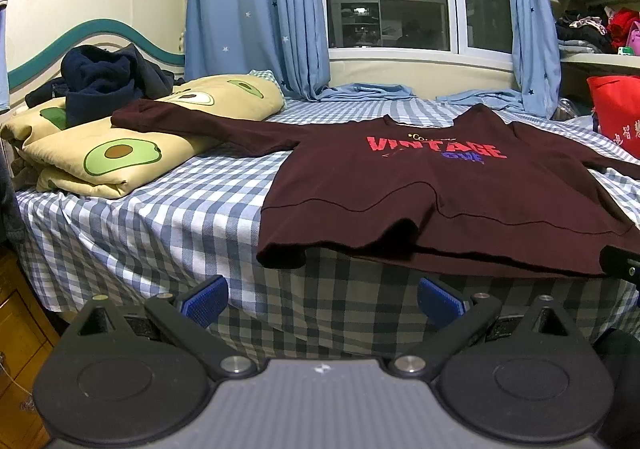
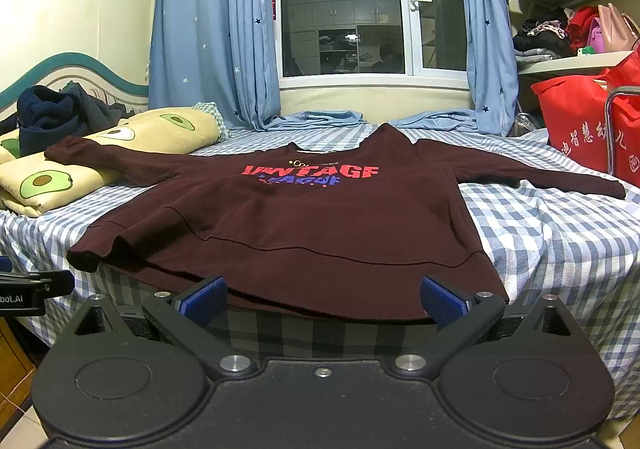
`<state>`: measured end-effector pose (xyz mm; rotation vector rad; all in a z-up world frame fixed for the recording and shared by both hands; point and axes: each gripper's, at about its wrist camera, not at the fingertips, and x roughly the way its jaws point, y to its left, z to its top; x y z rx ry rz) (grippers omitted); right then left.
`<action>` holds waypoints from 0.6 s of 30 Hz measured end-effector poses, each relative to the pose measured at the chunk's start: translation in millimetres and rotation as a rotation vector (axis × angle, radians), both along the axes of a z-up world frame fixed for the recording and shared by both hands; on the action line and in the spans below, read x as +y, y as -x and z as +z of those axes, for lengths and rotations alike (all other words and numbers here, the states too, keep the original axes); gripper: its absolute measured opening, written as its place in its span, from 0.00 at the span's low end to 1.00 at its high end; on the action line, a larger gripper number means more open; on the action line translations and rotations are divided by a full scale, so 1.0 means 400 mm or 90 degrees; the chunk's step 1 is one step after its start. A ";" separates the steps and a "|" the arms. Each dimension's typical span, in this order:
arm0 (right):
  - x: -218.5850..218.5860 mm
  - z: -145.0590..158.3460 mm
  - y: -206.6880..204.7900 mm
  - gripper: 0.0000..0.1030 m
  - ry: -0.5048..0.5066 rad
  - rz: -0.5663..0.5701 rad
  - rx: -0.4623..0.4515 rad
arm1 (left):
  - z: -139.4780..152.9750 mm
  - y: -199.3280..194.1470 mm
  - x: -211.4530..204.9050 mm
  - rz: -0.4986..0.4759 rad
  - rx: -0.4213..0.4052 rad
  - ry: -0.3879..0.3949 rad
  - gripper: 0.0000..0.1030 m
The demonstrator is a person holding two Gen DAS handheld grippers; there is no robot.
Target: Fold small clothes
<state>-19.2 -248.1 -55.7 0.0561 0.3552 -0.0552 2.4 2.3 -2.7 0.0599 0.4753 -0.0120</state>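
Note:
A maroon long-sleeved sweatshirt (image 1: pixel 420 193) (image 2: pixel 288 217) with red and purple lettering lies flat, front up, on the checked bed, sleeves spread to both sides. Its hem hangs slightly over the bed's near edge. My left gripper (image 1: pixel 322 303) stands open just below and in front of the hem's left part, nothing between its blue pads. My right gripper (image 2: pixel 322 299) is open too, its pads (image 2: pixel 202 299) level with the hem's near edge, not pressing on it. The left sleeve end rests on the avocado quilt. The left gripper's side (image 2: pixel 24 289) shows at the right wrist view's left edge.
A folded avocado-print quilt (image 1: pixel 116 157) with dark clothes (image 1: pixel 104 77) piled on it lies at the bed's left. Blue curtains (image 1: pixel 256 9) and a window stand behind. A red bag (image 2: pixel 588 129) and shelves with clothes stand at the right. Blue-white checked sheet (image 1: pixel 160 217) covers the bed.

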 end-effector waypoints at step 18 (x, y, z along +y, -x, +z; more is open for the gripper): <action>0.000 0.002 -0.006 1.00 -0.002 0.001 0.008 | 0.010 -0.001 0.003 0.003 -0.001 0.001 0.99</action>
